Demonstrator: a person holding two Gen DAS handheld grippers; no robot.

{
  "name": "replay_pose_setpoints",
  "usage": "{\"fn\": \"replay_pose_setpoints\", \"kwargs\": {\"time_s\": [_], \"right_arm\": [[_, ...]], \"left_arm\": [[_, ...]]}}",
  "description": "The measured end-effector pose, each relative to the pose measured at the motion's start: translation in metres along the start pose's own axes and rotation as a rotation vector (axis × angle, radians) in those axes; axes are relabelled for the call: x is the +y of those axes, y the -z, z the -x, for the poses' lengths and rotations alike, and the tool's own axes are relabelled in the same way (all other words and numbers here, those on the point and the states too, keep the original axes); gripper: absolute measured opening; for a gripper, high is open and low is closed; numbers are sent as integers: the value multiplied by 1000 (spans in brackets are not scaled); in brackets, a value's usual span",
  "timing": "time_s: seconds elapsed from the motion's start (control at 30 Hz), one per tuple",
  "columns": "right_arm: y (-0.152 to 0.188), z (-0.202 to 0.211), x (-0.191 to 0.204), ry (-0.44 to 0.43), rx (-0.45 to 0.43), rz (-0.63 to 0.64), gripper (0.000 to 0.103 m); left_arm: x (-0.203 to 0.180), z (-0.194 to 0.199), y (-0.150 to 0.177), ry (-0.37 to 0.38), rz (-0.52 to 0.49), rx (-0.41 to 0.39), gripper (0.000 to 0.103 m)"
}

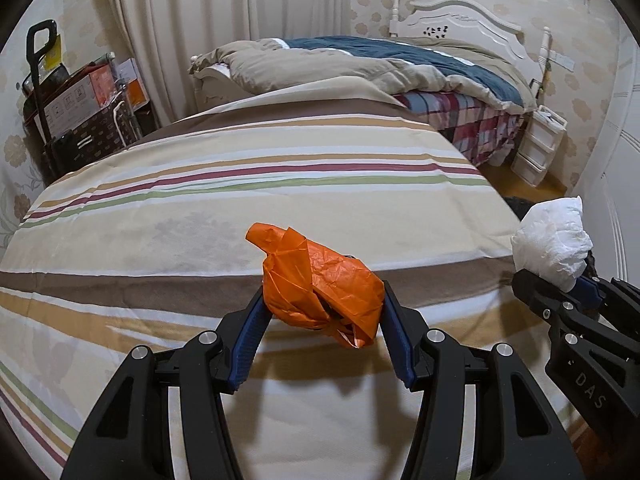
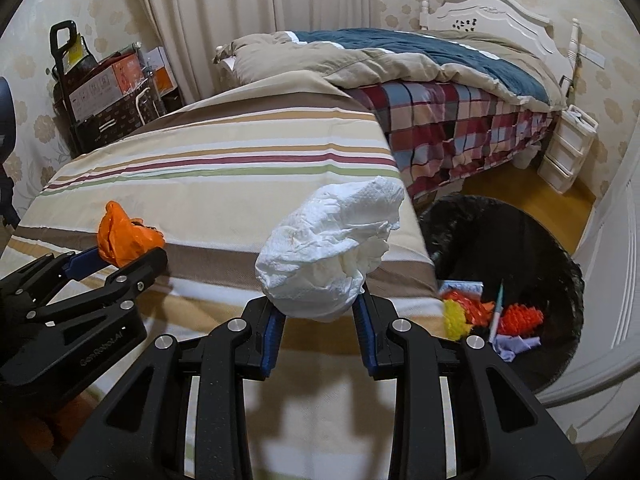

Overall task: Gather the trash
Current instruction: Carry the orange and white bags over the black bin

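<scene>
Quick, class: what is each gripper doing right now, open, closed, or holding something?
Left gripper: closed on the crumpled orange paper.
Right gripper: closed on the crumpled white paper wad.

The trash bin is partly hidden behind the striped bed; print on the boxes is too small to read.

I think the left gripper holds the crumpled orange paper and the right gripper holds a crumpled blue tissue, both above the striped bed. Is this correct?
Only the colour is wrong. The right gripper holds a crumpled white tissue, not a blue one; the right wrist view shows this plainly. The rest stands: the left gripper holds the crumpled orange paper, and both are above the striped bed.
</scene>
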State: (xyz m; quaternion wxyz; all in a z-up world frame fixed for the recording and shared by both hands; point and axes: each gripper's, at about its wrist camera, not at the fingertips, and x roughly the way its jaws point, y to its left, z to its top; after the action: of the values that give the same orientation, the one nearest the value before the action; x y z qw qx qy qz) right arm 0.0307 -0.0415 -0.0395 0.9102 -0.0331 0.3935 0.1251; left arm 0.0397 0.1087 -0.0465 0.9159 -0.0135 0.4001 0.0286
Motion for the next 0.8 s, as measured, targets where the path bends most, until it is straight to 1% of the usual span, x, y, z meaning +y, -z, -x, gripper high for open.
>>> {"fn": "replay_pose_setpoints", "kwargs": {"time_s": [0.33, 0.57, 0.8], "right_arm": [[7, 25, -36, 38, -43, -58, 31], [8, 30, -74, 95, -59, -118, 31], [5, 33, -112, 160, -78, -161, 31]], "left_arm": [[-37, 8, -2, 61, -41, -34, 55], [-69, 8, -13, 108, -79, -59, 55], [-109, 0, -23, 144, -139, -76, 55]]}}
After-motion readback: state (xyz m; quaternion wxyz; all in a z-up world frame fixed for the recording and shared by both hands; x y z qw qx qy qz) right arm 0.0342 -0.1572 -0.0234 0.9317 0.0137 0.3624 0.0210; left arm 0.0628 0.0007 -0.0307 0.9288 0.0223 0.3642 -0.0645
